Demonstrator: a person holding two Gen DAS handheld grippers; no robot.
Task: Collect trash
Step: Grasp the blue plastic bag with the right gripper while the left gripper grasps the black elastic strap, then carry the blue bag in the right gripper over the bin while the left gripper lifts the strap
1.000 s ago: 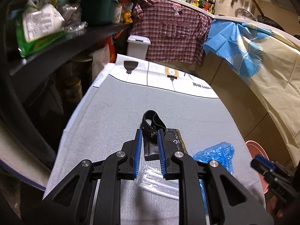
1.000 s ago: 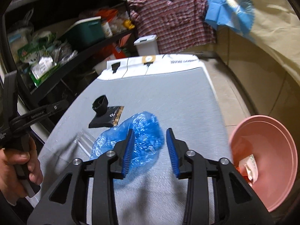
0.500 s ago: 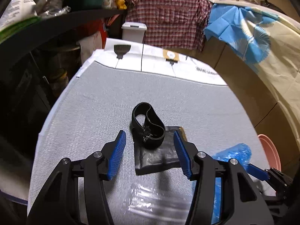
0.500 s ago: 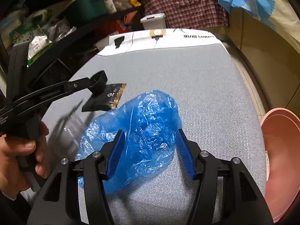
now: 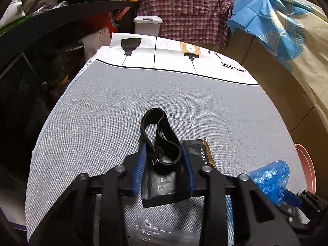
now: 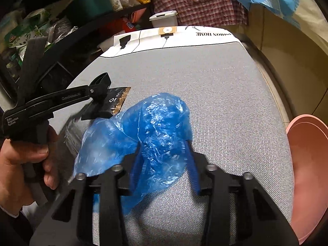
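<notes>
A black band loop (image 5: 157, 123) lies on a black packet (image 5: 162, 188) on the grey table cloth (image 5: 123, 102). My left gripper (image 5: 163, 145) straddles the band; its jaws are closing and both blue pads touch the loop's sides. In the right wrist view this gripper (image 6: 100, 90) sits over the packet (image 6: 116, 100), held by a hand (image 6: 20, 164). The right gripper (image 6: 163, 143) is closing on a crumpled blue plastic bag (image 6: 143, 127), which bunches up between its pads. The bag (image 5: 270, 176) also shows at the lower right of the left wrist view.
A clear plastic wrapper (image 5: 164, 233) lies just in front of the packet. A pink basin (image 6: 307, 164) stands off the table's right edge. Dark cluttered shelves (image 6: 61, 30) run along the left; a white bin (image 5: 147, 25) and a plaid shirt (image 5: 184, 4) are beyond the far end.
Both grippers dropped toward the table, opened wide, then narrowed. The left now flanks the black band; the right has closed on the blue bag, which has bunched upward.
</notes>
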